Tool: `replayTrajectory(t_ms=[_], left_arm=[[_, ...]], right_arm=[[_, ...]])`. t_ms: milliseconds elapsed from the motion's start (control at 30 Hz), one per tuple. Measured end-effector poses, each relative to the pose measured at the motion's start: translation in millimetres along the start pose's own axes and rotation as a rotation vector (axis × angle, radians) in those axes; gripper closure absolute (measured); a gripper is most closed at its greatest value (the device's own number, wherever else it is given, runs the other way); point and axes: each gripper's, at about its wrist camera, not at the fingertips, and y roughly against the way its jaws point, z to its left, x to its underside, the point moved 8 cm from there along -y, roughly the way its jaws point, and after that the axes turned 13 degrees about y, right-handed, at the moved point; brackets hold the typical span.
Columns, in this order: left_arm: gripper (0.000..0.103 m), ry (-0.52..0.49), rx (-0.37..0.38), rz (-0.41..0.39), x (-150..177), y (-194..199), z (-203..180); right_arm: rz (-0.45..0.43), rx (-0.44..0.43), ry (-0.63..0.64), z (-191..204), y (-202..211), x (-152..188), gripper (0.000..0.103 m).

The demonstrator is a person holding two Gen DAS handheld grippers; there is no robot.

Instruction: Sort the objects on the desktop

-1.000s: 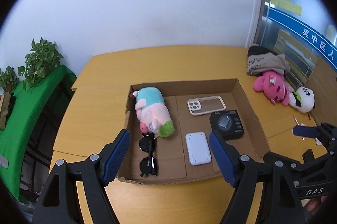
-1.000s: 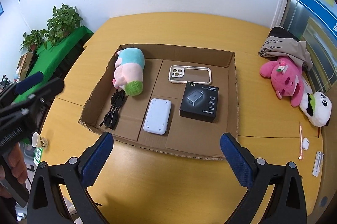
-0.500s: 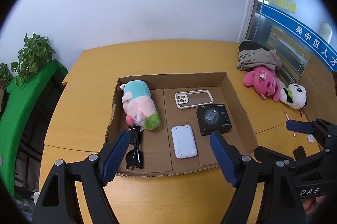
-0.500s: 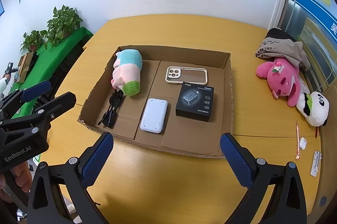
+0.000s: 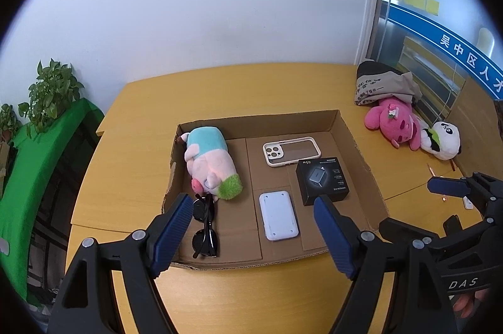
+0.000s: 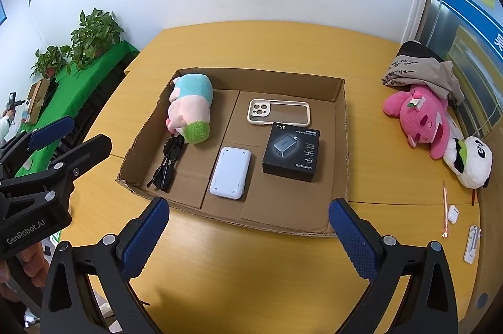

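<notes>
White wall (image 5: 220,4) (plants (image 6: 94,35) beside)

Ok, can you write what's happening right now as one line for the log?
left hand-held gripper: open, empty | right hand-held gripper: open, empty | cardboard tray: plush pig, sunglasses, phone case, charger box, white power bank

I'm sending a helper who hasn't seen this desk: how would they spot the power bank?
Find the shallow cardboard tray on the yellow table. The power bank lies near its front edge, between the sunglasses and the black charger box. It is the only plain white rounded slab.
</notes>
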Motion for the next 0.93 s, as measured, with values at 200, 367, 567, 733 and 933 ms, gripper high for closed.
replayTrajectory(t_ms=[200, 367, 567, 733, 933], left_arm=[[0.024, 0.002, 0.004, 0.013, 1, -2, 0], [0.024, 0.005, 0.006, 0.016, 0, -4, 0], [0.024, 0.031, 0.014, 0.017, 0, -5, 2], [0.024, 0.042, -0.018, 0.034, 3, -10, 7], [0.024, 0.051, -0.039, 0.045, 7, -14, 11]], right_arm=[[0.006, -0.002, -0.001, -1, -1, 0, 0.0], [0.007, -0.003, 0.001, -2, -2, -1, 0.0], [0.011, -0.006, -0.004, -3, -4, 0, 0.0], [0.019, -0.006, -0.006, -3, -7, 1, 0.0], [0.026, -0.009, -0.012, -4, -10, 3, 0.0]])
